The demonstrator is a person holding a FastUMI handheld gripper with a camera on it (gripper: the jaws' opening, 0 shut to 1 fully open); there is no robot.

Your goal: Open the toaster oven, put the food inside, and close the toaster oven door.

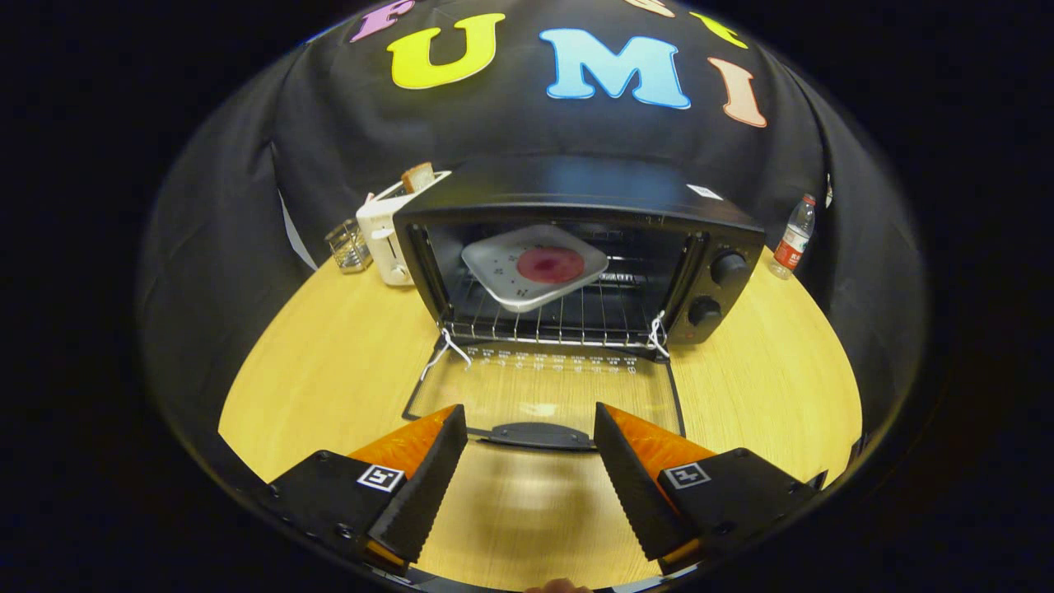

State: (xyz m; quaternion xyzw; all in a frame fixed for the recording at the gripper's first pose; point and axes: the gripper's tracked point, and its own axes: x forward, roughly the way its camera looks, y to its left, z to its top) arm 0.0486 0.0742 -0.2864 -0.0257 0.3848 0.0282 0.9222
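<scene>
While the gripper hangs released and empty, fingers spread wide over the wooden table, the toaster oven stands just beyond with its glass door folded flat and the door handle lying between the fingertips. Inside, a white plate with a round red slice of food rests tilted on the wire rack. Behind to the left stands a white toaster holding bread, and a water bottle stands to the right.

The toaster oven hides most of the white toaster behind it, and the bottle label is too small to read.
</scene>
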